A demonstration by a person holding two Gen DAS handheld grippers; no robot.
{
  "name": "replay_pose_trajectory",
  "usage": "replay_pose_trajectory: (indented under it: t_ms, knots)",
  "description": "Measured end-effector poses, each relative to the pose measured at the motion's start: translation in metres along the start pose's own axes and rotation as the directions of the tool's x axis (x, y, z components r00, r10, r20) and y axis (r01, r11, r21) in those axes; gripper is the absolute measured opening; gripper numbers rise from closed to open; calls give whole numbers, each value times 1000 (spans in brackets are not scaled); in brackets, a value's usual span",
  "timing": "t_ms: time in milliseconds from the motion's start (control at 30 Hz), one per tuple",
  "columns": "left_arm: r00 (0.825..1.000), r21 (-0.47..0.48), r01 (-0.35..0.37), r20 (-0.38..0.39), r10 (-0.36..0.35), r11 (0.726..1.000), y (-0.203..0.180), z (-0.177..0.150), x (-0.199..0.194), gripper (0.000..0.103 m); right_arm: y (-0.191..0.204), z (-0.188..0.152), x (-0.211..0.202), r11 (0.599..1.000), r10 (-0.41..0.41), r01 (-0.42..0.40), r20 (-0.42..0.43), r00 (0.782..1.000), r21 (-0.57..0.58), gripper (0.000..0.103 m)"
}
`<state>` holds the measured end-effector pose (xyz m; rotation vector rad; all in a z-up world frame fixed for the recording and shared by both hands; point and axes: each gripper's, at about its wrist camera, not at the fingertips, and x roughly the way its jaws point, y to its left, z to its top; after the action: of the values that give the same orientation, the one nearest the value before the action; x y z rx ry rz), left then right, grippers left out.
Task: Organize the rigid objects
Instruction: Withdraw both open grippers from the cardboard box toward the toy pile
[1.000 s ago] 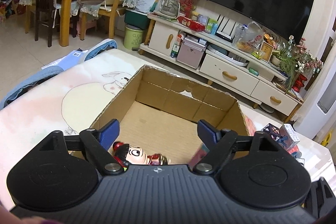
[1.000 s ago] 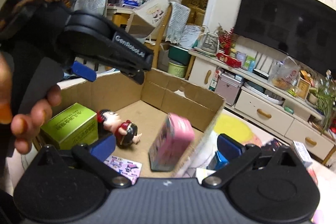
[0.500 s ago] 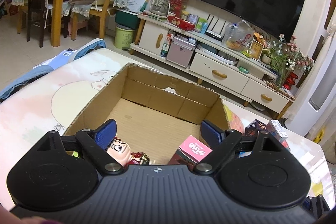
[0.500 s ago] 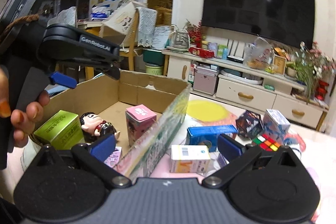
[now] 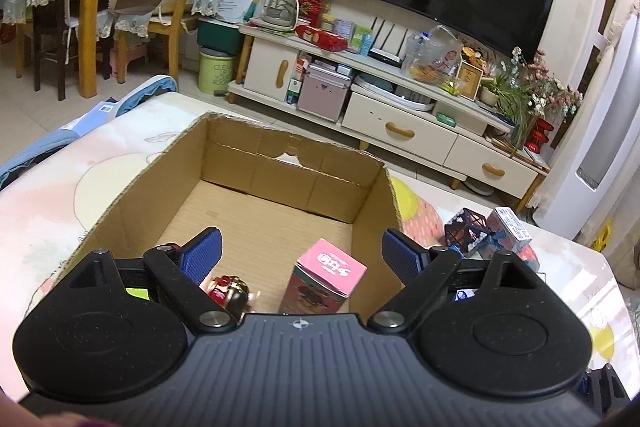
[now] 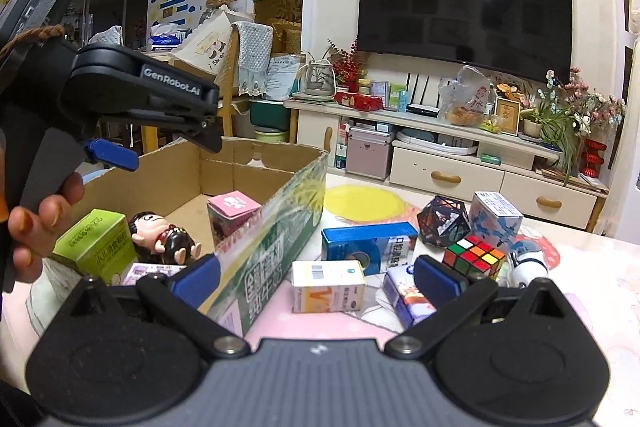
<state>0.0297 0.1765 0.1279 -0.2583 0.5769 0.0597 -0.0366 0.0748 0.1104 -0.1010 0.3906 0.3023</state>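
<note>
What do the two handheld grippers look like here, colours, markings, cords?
Both, the left gripper and the right gripper, have matte black ribbed bodies, round side discs, silver pivot screws and blue textured fingertip pads. Seen from the right wrist, the left one carries white "GenRobot.AI" lettering and a brown braided cord.

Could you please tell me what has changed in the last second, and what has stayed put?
The pink carton, which was blurred and tilting a second ago, now stands upright in the cardboard box. The open, empty right gripper has swung right over the table's loose boxes. The green carton and doll figurine stayed; the left gripper remains open.
</note>
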Motion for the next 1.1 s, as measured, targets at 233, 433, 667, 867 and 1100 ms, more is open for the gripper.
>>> replay_pose_trajectory:
  t_ms: [233,433,667,867,1100]
  knots:
    - [1000,41,21,-8,-20,999,-3,0,4,103,-9,-6,-5,1000,-21,21,4,1000,-10,102]
    - [999,86,38,-5,-37,996,-5,-2,4,103,-23,-11,-9,999,-45,45,5,999,2,102]
    - [999,129,53,-9,-52,990,-7,-6,6,103,-44,-16,-15,997,-77,77,6,997,22,102]
    - [998,173,70,-9,-69,982,-12,-10,5,103,-60,-21,-18,994,-106,106,4,994,32,102]
    - [996,225,87,-14,-86,970,-22,-16,7,103,-80,-24,-19,988,-145,145,1,989,54,102]
